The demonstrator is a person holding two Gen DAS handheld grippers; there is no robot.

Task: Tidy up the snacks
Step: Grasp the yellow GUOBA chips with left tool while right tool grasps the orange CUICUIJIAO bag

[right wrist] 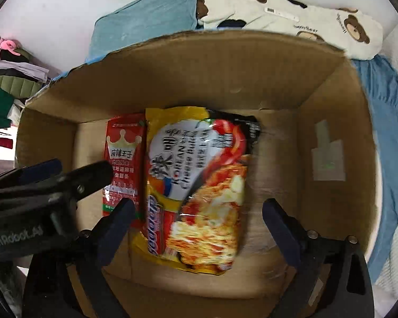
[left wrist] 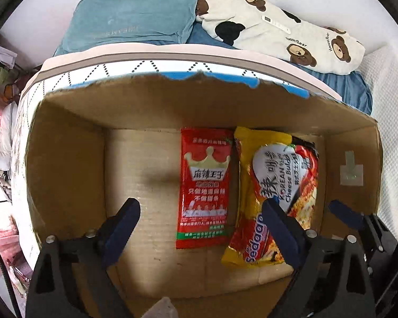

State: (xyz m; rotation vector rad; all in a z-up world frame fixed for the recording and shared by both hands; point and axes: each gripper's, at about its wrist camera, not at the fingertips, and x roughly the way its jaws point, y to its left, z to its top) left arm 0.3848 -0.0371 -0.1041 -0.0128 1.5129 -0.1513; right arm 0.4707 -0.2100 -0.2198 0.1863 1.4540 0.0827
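An open cardboard box holds a red spicy-strip packet lying flat, and beside it on the right a yellow and red Sedaap noodle pack. My left gripper is open above the box floor, over the red packet, holding nothing. My right gripper is open over the noodle pack, holding nothing. The right gripper's finger shows at the right of the left wrist view. The left gripper's fingers show at the left of the right wrist view.
The box sits on a bed. A folded light blue garment and a white bear-print garment lie behind it. Piled clothes are at the far left. A taped patch is on the box's right wall.
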